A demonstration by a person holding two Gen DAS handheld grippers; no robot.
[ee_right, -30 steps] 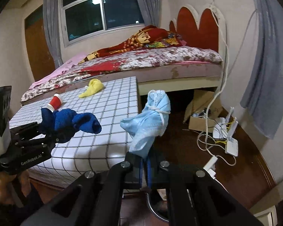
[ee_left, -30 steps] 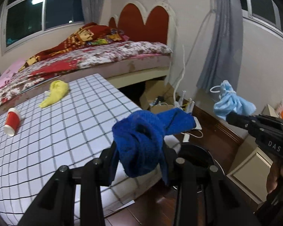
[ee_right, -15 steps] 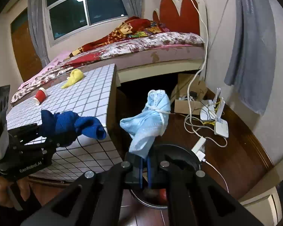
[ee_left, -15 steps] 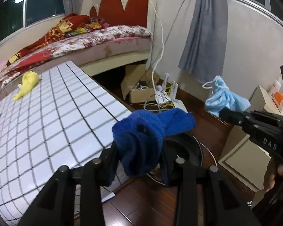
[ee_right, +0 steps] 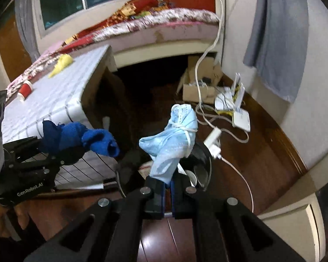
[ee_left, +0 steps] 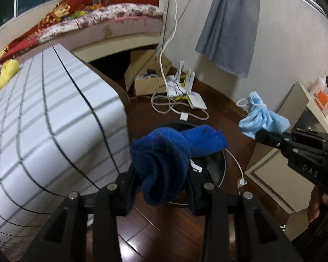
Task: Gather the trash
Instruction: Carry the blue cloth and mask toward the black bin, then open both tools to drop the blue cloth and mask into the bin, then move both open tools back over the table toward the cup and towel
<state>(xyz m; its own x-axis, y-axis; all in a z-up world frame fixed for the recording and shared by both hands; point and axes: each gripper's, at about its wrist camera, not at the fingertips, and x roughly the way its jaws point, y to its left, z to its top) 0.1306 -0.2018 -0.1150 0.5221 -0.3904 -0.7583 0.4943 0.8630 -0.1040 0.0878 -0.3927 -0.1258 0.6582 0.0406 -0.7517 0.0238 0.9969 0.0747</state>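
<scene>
Trash in both grips: my left gripper (ee_left: 161, 185) clamps a blue knit rag (ee_left: 170, 159); my right gripper (ee_right: 167, 191), pinched tight, holds a tied face mask (ee_right: 175, 139). Black bin (ee_left: 216, 166) sits at 12 o'clock beneath; I centre over its rim before releasing.

The left gripper (ee_left: 161, 187) clamps a bunched dark blue cloth (ee_left: 170, 155) above a round black bin (ee_left: 216, 166) on the wooden floor (ee_left: 164, 229). At right, the right gripper (ee_left: 260, 136) pinches a crumpled light blue face mask (ee_left: 262, 120).
</scene>
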